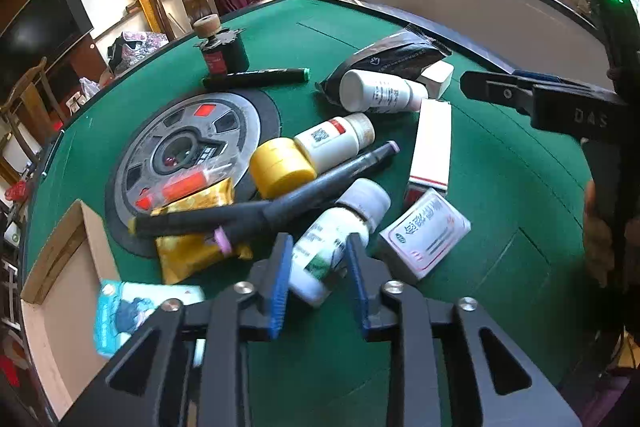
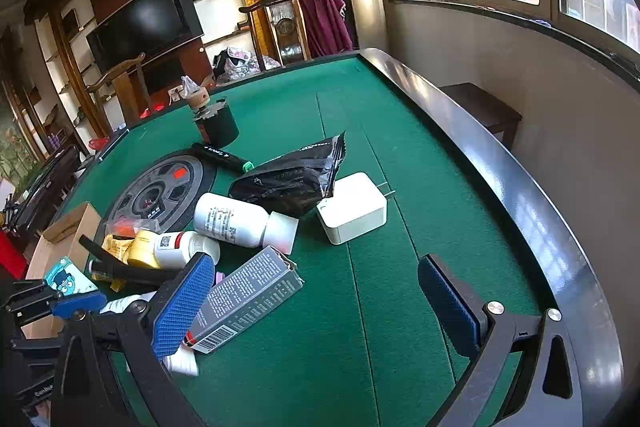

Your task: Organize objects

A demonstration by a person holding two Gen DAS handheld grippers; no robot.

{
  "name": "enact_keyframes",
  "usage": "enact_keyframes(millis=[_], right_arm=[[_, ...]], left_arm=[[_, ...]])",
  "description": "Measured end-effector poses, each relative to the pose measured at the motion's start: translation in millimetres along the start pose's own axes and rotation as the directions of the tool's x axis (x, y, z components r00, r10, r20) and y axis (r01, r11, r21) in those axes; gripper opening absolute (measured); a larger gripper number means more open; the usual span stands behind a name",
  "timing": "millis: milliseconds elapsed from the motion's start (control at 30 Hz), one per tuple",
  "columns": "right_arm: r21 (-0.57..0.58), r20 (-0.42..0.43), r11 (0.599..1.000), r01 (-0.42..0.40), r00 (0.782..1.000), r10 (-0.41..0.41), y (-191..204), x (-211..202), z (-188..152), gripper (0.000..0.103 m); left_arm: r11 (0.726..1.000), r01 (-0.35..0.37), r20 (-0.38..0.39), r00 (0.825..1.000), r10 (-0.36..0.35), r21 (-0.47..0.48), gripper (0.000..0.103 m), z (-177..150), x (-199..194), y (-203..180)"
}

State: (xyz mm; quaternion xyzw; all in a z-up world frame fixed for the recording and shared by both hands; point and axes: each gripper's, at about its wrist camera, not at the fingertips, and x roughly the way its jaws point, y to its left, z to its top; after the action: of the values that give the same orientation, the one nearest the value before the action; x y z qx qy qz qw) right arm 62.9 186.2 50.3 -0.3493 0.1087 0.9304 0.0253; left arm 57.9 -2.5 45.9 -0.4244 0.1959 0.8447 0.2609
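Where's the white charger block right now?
In the right wrist view, the white charger block sits mid-table on the green felt, touching the black foil bag, right of the lying white bottle.

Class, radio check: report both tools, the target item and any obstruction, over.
Left tool shut on white bottle. Right tool open, empty, over green table. Black marker and white box crowd the bottle.

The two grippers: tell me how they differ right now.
The left gripper has its jaws narrowed around a white bottle with a green label; the right gripper is spread wide with nothing between its pads. The left sits over the pile of clutter; the right hangs above bare green felt. Both have blue ribbed pads on black frames.
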Motion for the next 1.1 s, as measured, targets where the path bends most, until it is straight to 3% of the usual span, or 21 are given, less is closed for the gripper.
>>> enact_keyframes(millis=[33,100,167,233,367,600,833,900,1033,1100], right_arm=[[0.001,-0.001,1.0,-0.001,1.0,0.001,-1,0,0,0.103],[0.008,-0.008,1.0,-0.003,1.0,0.003,-2,1,0,0.103],[0.012,-0.015,1.0,-0.002,1.0,0.002,-3,3,0,0.103],[0.018,-0.02,1.0,-0.004,1.0,0.004,-6,3,0,0.103],[0.034,-0.036,0.999,-0.01,0.999,0.011,-9,6,0,0.103],[0.051,-0.079,0.997,-0.057,0.995,0.061,-9,8,-4,0.103],[0.049,-0.229,0.997,-0.065,0.971,0.075,22,26,-12,0.102],[0.018,-0.244,1.0,-0.015,0.97,0.019,31,31,-10,0.098],[0.033,-0.295,0.999,0.026,0.955,-0.015,40,51,-4,0.06],[0.048,-0.298,0.998,0.034,0.954,-0.019,38,52,-3,0.051]], left_arm=[[1.0,-0.002,-0.006,1.0,0.002,0.006,0.039,2,3,-2],[0.999,-0.011,-0.032,0.999,0.013,0.039,0.043,3,15,-9],[0.997,-0.017,-0.065,0.998,0.022,0.07,0.039,0,28,-17],[0.999,0.018,-0.049,0.999,-0.016,0.032,0.033,-1,30,-16],[0.997,0.057,-0.01,0.998,-0.058,-0.048,0.033,-6,24,-11],[0.976,0.107,0.143,0.987,-0.081,-0.19,0.033,-23,-43,8],[0.953,0.109,0.236,0.971,-0.041,-0.283,0.033,-52,-92,39],[0.951,0.093,0.242,0.97,-0.02,-0.295,0.033,-60,-96,48],[0.936,0.104,0.25,0.968,-0.018,-0.335,0.033,-75,-100,63],[0.931,0.099,0.253,0.967,-0.007,-0.351,0.033,-83,-102,70]])
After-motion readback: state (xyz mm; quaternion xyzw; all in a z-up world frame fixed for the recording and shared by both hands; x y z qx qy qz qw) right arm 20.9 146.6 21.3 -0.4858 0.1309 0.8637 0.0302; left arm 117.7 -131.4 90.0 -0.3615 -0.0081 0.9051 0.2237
